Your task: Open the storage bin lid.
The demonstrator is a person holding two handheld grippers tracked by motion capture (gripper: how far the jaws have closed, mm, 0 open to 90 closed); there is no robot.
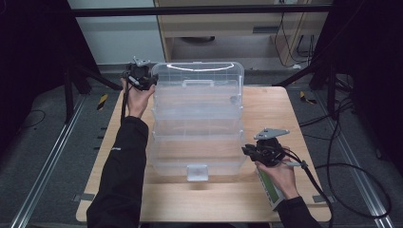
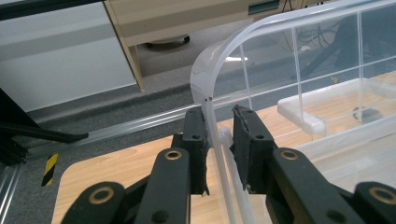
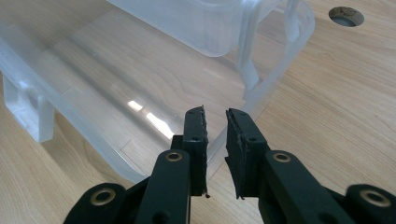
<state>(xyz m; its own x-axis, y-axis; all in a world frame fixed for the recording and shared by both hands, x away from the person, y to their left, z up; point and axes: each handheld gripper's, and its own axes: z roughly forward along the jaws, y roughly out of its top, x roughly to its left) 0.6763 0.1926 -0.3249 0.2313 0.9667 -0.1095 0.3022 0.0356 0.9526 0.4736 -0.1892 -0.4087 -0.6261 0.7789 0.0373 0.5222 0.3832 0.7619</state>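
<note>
1. We see a wooden table (image 1: 266, 109) with a round hole (image 3: 346, 15) in its top.
2. Far behind stands a light wood cabinet (image 1: 228, 23).
3. Cables (image 1: 351, 156) trail across the grey floor (image 1: 47, 137) at right.

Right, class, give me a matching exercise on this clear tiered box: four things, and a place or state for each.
1 left gripper
2 right gripper
3 lid
4 front latch

a near the box's front right corner
b raised at the far end
c jaws astride the lid's edge
d middle of the near side

Pairs: 1c, 2a, 3b, 4d
</note>
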